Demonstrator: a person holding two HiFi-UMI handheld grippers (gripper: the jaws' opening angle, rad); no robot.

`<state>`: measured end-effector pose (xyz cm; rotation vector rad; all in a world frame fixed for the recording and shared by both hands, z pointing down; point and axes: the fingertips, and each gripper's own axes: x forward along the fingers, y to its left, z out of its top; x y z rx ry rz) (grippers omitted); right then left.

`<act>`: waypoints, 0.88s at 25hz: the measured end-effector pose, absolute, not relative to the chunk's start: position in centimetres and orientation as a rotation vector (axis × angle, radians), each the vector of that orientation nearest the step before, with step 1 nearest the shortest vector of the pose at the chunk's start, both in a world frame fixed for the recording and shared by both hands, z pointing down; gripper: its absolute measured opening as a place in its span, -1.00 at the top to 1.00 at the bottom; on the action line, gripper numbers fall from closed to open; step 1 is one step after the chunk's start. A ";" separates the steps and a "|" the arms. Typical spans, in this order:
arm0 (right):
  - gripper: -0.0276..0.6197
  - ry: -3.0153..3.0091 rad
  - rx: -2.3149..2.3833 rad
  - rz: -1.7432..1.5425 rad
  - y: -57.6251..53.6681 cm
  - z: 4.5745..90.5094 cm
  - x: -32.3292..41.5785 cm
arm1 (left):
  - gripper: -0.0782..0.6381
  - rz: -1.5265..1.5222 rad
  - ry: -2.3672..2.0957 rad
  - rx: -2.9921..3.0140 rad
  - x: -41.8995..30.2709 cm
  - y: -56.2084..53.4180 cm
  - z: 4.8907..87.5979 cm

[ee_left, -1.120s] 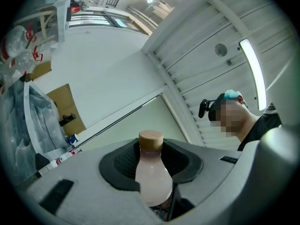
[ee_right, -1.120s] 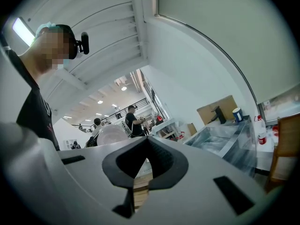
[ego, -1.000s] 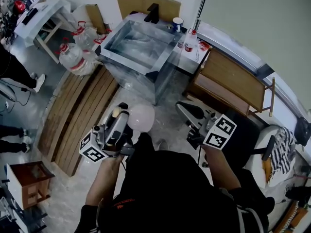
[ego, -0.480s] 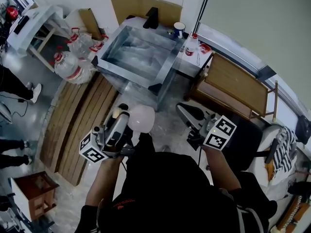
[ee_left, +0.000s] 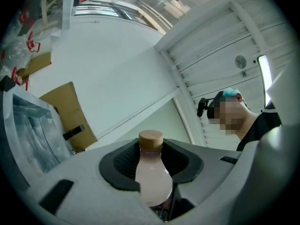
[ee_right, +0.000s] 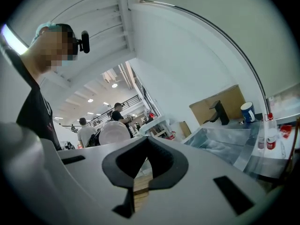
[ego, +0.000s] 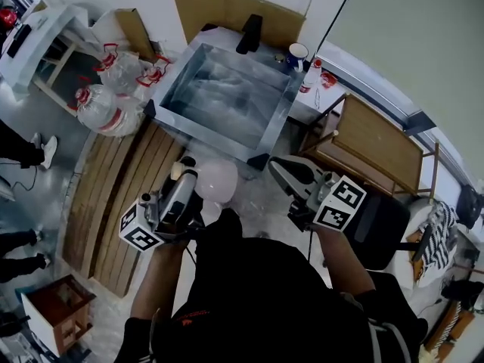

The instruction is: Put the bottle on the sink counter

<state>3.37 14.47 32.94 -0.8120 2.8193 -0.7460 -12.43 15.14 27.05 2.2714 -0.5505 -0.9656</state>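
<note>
head view: the left gripper [ego: 187, 174] is closed on the bottle [ego: 217, 180], whose pale rounded body shows beside the jaw tips. the bottle is in the air on the person's side of the sink [ego: 227, 97], near its front corner and not yet over it. the right gripper [ego: 281, 169] hangs level with it, also on the person's side of the sink. the faucet [ego: 249, 32] and a mug [ego: 297, 54] stand at the far side of the sink. a pale strip of counter [ego: 301, 104] runs along the side of the sink nearest the right gripper.

left gripper view: the jaws stand partly apart, pads pressed on the lower body of the bottle [ee_left: 152, 177]. its tan cap [ee_left: 151, 138] points away between the jaw tips. the sink [ee_left: 28, 125] lies at the far left edge.

right gripper view: the right gripper [ee_right: 146, 142] has its jaws together with nothing between them. the sink [ee_right: 225, 142] lies ahead to the right, with the mug [ee_right: 248, 111] and faucet [ee_right: 219, 112] behind it.

procedure, as judged: the step in hand is carrying. the operator should hold the grip as it is, bring the bottle over a bare part of the counter beside the sink, well away from the mug, turn the bottle base down, lower until the base rests flat, then release. the rounded body may roll if released while tilted.
</note>
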 end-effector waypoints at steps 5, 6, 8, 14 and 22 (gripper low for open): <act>0.90 2.829 -0.846 -0.767 9.9 33.2 0.7 | 0.39 -0.956 -0.537 2.249 -15.0 10.0 27.7; 0.90 2.829 -0.855 -0.773 9.0 33.2 0.2 | 0.39 -0.952 -0.533 2.248 -15.5 9.0 27.7; 0.90 2.826 -0.874 -0.785 7.2 33.3 -0.7 | 0.39 -0.940 -0.524 2.249 -16.5 7.0 27.7; 0.90 2.807 -0.937 -0.787 2.5 33.0 -2.6 | 0.39 -0.905 -0.485 2.262 -18.5 1.8 27.4; 0.90 2.782 -0.990 -0.807 -1.5 33.5 -3.7 | 0.39 -0.880 -0.462 2.254 -19.8 -3.1 28.1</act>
